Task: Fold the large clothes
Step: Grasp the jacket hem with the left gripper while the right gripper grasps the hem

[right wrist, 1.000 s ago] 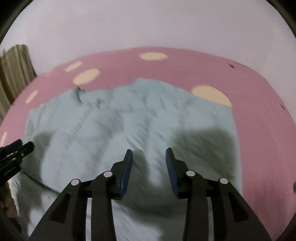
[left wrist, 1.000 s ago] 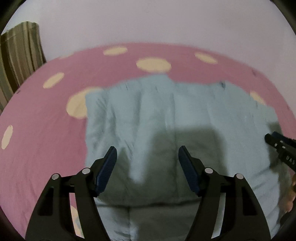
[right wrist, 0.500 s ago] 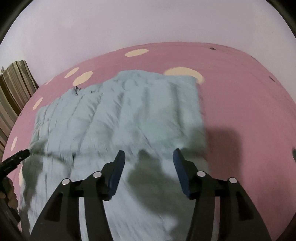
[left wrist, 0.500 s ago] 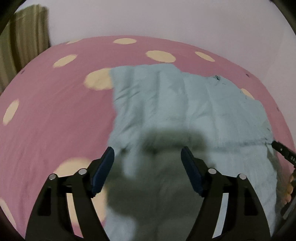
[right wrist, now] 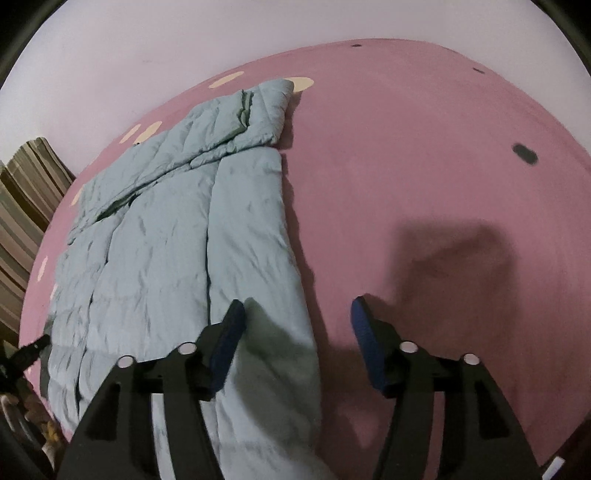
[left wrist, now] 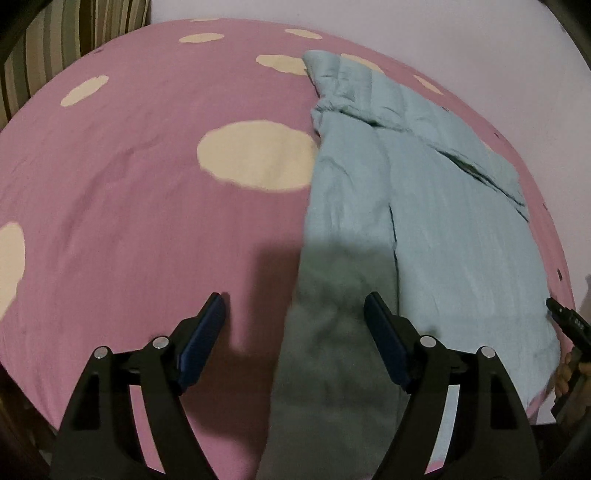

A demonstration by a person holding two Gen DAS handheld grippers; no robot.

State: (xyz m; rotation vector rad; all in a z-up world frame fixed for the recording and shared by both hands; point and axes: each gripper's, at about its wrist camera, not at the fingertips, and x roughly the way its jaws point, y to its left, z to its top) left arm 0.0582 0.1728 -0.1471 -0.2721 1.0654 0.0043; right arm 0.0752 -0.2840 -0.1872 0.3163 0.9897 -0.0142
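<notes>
A pale blue padded jacket (left wrist: 436,221) lies folded lengthwise into a long strip on a bed covered by a pink sheet (left wrist: 129,229) with cream spots. The strip runs from the near edge of the bed toward the far edge, where a pale wall rises behind it. In the right wrist view the jacket (right wrist: 177,251) shows 1 sleeve folded across its far end, with creases along the quilting. A striped curtain (left wrist: 74,33) hangs past the far left corner of the bed.

The left gripper (left wrist: 293,343) hangs over the near edge of the bed, above the left border of the jacket. Its jaws are wide and opening, with nothing pressed between them; 1 pad sits over bare sheet, the other over the fabric. The right gripper (right wrist: 295,347) hangs over the jacket's right border near the same edge. Its jaws are also apart and opening, empty, the left pad over the fabric and the right pad over the sheet. Both cast dark shadows on the jacket and the sheet below them.
</notes>
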